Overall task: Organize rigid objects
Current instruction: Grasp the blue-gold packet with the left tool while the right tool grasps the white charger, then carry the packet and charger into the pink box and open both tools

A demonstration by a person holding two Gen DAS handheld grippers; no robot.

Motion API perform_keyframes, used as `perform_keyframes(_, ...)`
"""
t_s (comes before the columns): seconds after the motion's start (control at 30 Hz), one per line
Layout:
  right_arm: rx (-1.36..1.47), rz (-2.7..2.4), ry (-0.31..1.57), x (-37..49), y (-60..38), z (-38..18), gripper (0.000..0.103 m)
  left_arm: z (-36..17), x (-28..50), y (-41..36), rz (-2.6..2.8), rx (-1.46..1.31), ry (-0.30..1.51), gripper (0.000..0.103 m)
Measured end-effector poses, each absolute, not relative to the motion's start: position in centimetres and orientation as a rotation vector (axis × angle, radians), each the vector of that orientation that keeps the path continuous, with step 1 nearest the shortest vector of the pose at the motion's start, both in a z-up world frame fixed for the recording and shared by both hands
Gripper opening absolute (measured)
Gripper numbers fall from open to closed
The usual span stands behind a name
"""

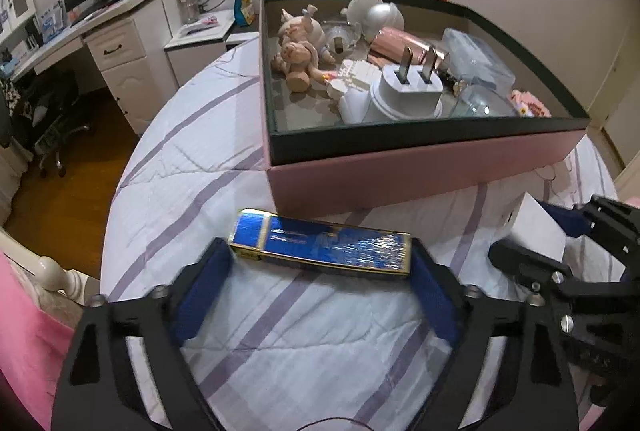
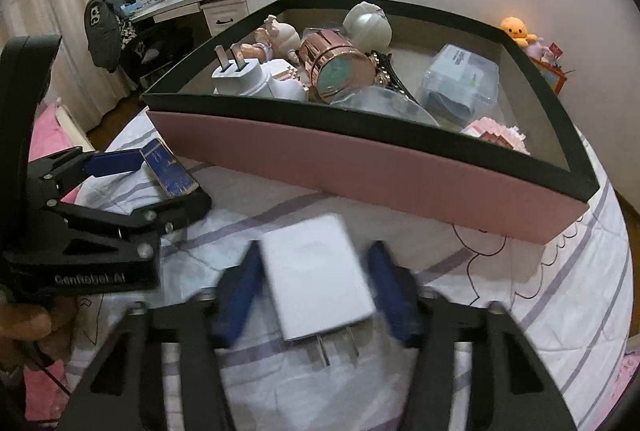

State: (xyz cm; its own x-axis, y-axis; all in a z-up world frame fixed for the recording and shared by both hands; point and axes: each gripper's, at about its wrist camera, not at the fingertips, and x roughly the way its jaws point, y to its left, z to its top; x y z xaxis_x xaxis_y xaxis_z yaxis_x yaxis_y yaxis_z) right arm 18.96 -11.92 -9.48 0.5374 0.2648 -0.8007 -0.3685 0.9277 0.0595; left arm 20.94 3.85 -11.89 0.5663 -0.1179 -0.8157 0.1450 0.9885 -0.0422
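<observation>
The left gripper point(image 1: 320, 263) stood w/ its fingers spread wide around the blue foil box point(image 1: 320, 245), which lay flat on the striped bedspread point(image 1: 280, 343), lengthwise across the gap. The blue pads point(image 1: 202, 295) sat at the box's two short ends; the right-hand pad looked to touch the end, the left one was right at the corner, but firm pressing couldn't be told from this view. In the right wrist view the same box point(image 2: 170, 167) appeared between the left gripper's point(image 2: 160, 175) two fingers, one blue pad against its far end, the black finger at the near end.

The right gripper point(image 2: 316, 275) framed the white charger point(image 2: 316, 275), which lay on the bedspread w/ its two metal prongs pointing toward the camera. The fingers were blurred. The left pad point(image 2: 240, 291) sat against the charger's edge; the right pad showed a narrow gap in the frame, so the pinch wasn't fully closed on it as seen.

The pink box w/ dark rim point(image 1: 420, 175) sat just beyond both items on the bed, already holding a white plug adapter point(image 1: 400, 91), figurines point(image 1: 300, 43), a rose-gold tin point(image 2: 336, 71) and a clear plastic case point(image 2: 460, 79).
</observation>
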Motion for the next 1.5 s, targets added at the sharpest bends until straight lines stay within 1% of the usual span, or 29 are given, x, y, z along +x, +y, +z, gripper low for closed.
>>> perform_keyframes(0.17,-0.089,0.38,0.932,18.4,-12.8,-9.3,0.043,-11.4,20.1,4.7,-0.18,-0.034,0.955,0.084)
perform_keyframes(0.43,-0.047,0.376,0.921,17.6,-14.1,-8.4,0.042,-10.5,18.1,4.9,-0.169,-0.052,0.938,0.084)
perform_keyframes(0.7,-0.018,0.383,0.893,17.3,-15.0,-7.0,0.041,-7.9,17.1,4.4,-0.155,-0.035,0.87,0.084)
perform_keyframes(0.87,0.006,0.378,0.843,17.9,-16.0,-4.8,0.041,-5.1,17.9,3.6,-0.175,-0.026,0.801,0.084)
perform_keyframes(1.07,0.015,0.352,0.74,20.9,-17.8,-0.5,0.041,-2.1,20.9,2.0,-0.203,-0.017,0.719,0.084)
perform_keyframes(1.2,0.001,0.345,0.718,22.5,-18.2,0.9,0.041,-1.2,22.7,1.7,-0.207,-0.027,0.7,0.084)
perform_keyframes(1.3,-0.042,0.365,0.758,21.7,-18.2,-0.4,0.041,-0.9,22.6,1.8,-0.213,-0.03,0.683,0.084)
perform_keyframes(1.5,-0.04,0.409,0.927,19.6,-16.6,-7.0,0.041,-2.5,22.2,1.7,-0.217,-0.035,0.726,0.084)
